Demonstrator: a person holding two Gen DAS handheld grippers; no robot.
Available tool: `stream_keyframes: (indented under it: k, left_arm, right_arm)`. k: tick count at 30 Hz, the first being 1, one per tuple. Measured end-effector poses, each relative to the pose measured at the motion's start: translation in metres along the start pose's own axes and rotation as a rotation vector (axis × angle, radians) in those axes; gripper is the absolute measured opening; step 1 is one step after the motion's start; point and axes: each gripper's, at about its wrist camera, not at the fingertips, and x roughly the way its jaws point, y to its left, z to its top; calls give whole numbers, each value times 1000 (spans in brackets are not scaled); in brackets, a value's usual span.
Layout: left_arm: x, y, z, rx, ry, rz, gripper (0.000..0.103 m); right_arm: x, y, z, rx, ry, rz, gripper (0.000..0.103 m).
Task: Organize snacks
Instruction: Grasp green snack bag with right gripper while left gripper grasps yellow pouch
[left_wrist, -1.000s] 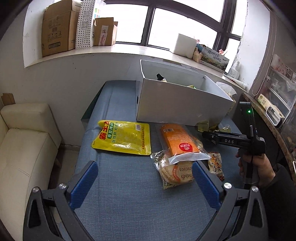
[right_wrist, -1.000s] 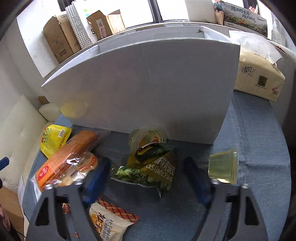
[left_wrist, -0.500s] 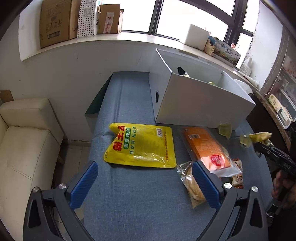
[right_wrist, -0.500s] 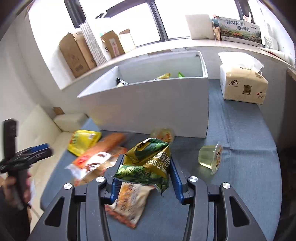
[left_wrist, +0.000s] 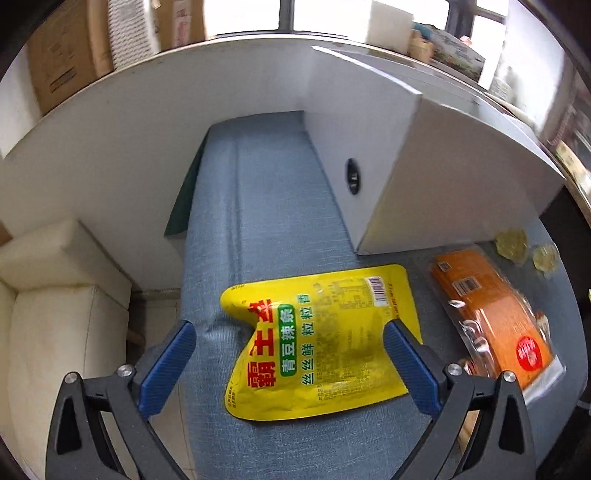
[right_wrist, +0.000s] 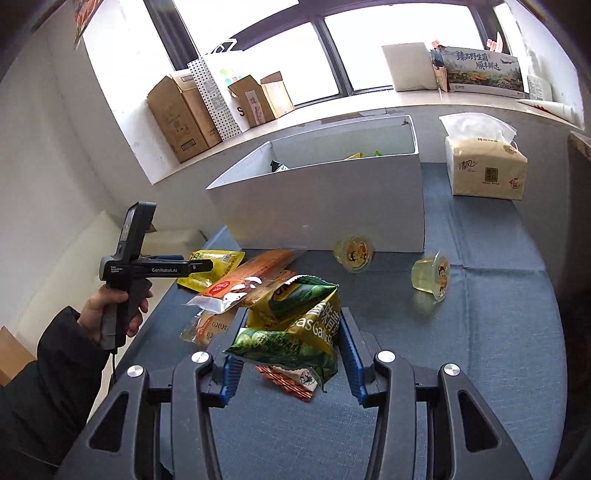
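Two jelly cups loose by one white box, right gripper clamped on one green bag, left gripper gaping over one yellow pouch.

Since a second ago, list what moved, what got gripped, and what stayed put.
The right gripper closed on the green pea bag and lifted it off the table. The left gripper, jaws open, came down over the yellow pouch. The white box, orange packet and jelly cups stayed put.

Left gripper agape, right gripper clamped
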Motion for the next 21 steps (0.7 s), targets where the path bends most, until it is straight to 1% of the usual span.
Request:
stream_keyframes:
  k: [3,4,5,7,9,11,15,16,18,19,21]
  left_arm:
    - [-11,-12,0,270,11,0,103]
    - [-14,-15,-2,358,24,-13,103]
    - [-16,-17,-3,431,32,-22,103]
    - [-20,-20,-1,534,54,-68,103]
    - [-24,-21,5,600,70,-128,103]
    - [-21,-25,10,666,103,-179,103]
    - [-7,-35,11,797,224,-283,103]
    - [-2,-36,10,833,252,-300,103]
    - [5,-38,9,896,270,-304,103]
    - [8,-37,13,908,269,-300,103]
    - [14,-33,23,901,282,-330,103]
  right_arm:
    - [-1,-2,-3,-3,7,0,50]
    - [-2,-3,-3,2,5,6,50]
    - [-2,-4,-4,8,1,10,50]
    - [-1,-5,-5,19,5,18,50]
    - [0,-4,-5,15,11,15,50]
    - [0,-2,-6,6,21,4,50]
    - [-2,-1,-7,15,30,-26,50]
    - [-3,-2,-7,17,32,-36,50]
    - [-5,-3,-7,27,36,-53,50]
    - [-5,-4,-7,32,37,-63,50]
    - [-5,-5,-7,42,40,-80,50]
